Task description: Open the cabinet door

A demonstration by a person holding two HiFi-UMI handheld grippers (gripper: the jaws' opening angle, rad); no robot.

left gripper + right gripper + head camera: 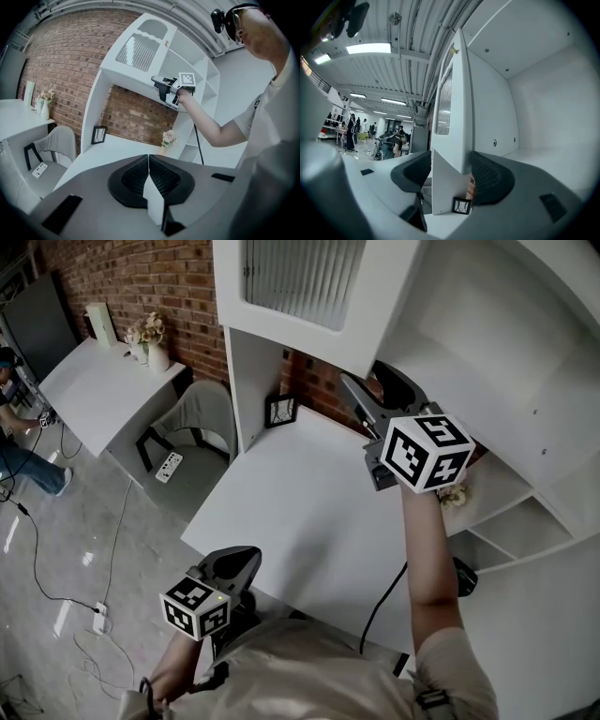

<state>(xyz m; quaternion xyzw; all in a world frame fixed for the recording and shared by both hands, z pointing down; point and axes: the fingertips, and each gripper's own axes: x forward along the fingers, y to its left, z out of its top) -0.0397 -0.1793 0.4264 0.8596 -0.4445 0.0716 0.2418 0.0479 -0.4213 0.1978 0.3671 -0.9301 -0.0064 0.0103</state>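
A brick wall [141, 277] backs the room, and a white desk [309, 512] with a white hutch above it fills the middle of the head view. The cabinet door [457, 117], with its ribbed glass panel, is seen edge-on at the centre of the right gripper view. It is swung well out from the open compartment [543, 93] at the right of that frame, so the opening looks largely done. The right gripper [382, 395] is raised at the upper centre of the head view. Its jaws are spread wide, with the door's free edge standing between them and a clear gap on at least the left pad, so the door is not clamped. The left gripper [148, 161] is held low at the lower left of the head view, its jaws closed together on nothing. The main risk is judged to lie in the unrestrained door. If the right gripper is drawn away sideways rather than straight back, the edge could be caught by a pad and the door pulled toward closed, or driven further out against its hinges. A door left free could also drift back by itself. The cable [380, 601] hanging from the right gripper across the desk could be snagged on the desk edge. The small flowers [457, 493] and the picture frame [280, 411] could be knocked if the arm is lowered carelessly.
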